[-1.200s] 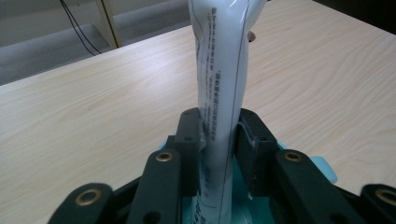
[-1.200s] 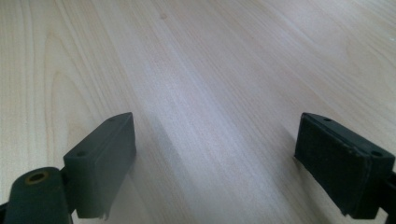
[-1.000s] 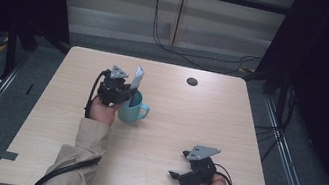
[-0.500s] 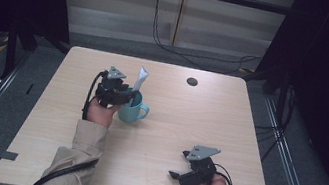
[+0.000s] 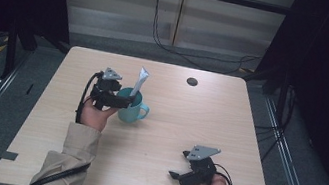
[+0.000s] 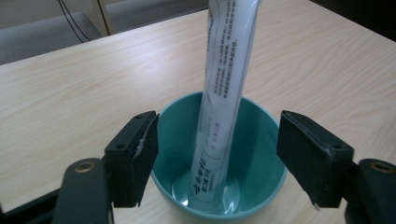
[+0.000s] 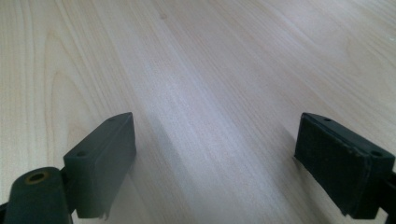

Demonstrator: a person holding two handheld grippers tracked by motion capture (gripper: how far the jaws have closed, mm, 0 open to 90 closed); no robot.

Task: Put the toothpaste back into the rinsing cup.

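A white tube (image 6: 225, 88) stands in a teal mug (image 5: 130, 108) left of centre on the table (image 5: 246, 136), its base on the mug floor, its long axis near upright and leaning toward 1 o'clock. The left gripper (image 6: 217, 161), jaws wide, straddles the mug rim and is the nearer. The right gripper (image 5: 179, 165), also wide and empty, rests well apart at 5 o'clock.

The surface (image 6: 70, 88) looks like pale wood grain with a smooth, faintly sheened finish. The teal cup (image 6: 252, 172) is glossy inside, like glazed ceramic. The white tube (image 6: 224, 93) looks like glossy printed plastic. Black fingers (image 7: 100, 163) appear matt.
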